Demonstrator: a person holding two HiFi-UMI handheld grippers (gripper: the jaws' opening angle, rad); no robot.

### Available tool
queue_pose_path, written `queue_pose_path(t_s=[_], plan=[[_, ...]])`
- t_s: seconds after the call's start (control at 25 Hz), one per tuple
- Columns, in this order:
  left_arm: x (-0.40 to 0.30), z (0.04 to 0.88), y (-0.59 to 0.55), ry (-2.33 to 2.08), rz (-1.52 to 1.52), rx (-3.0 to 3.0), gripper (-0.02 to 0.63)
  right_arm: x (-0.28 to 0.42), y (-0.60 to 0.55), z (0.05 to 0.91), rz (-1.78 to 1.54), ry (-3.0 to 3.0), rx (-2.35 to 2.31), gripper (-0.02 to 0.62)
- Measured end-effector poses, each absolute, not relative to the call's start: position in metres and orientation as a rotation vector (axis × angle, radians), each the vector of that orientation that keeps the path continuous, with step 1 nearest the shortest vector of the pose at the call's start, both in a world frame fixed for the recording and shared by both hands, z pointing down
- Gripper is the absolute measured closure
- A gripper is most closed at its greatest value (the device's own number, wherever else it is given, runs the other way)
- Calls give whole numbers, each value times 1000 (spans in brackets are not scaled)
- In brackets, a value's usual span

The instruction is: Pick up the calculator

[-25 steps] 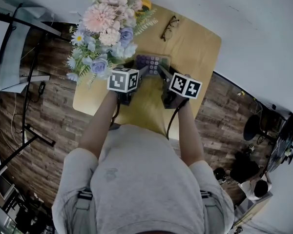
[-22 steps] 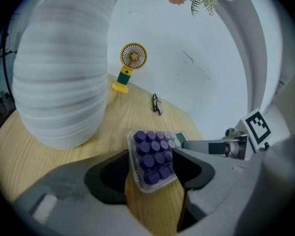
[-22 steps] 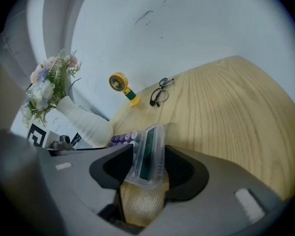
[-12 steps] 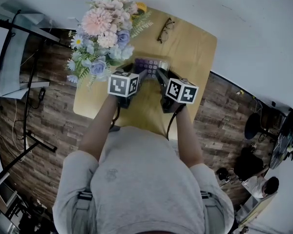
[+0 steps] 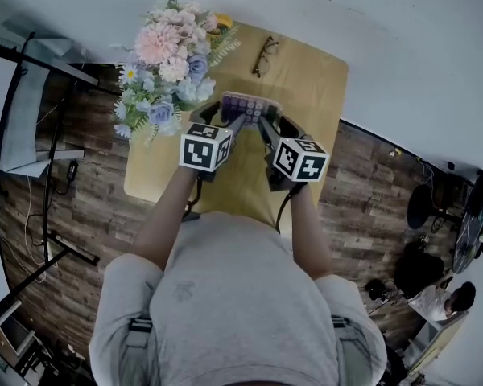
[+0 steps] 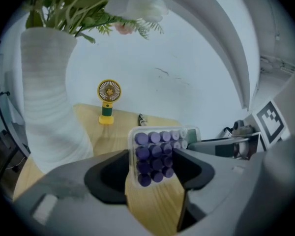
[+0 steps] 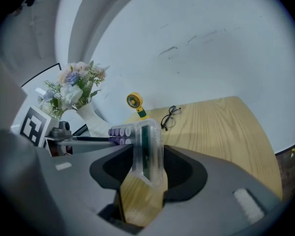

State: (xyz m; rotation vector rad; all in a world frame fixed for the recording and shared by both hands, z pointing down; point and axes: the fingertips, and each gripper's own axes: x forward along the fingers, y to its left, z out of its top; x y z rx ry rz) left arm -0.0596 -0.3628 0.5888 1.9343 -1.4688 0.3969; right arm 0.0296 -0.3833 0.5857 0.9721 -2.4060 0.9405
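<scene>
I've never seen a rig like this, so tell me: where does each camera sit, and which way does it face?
Head view: on the person's head, looking steeply down at the table; shows arms, torso, left gripper and right gripper.
Left gripper view: on the left gripper, looking along its fingers at the calculator, purple keys facing; those fingers show.
Right gripper view: on the right gripper, looking along its own fingers at the calculator's display end.
Both gripper views share the calculator, yellow fan and glasses.
</scene>
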Motion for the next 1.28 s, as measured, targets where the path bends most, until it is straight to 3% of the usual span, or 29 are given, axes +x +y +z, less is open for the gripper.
queue_pose_path(t_s=[1.28], plan=[[-31, 411, -367, -1672, 157, 2315, 325, 61, -383, 402, 387, -2780, 1232, 405]])
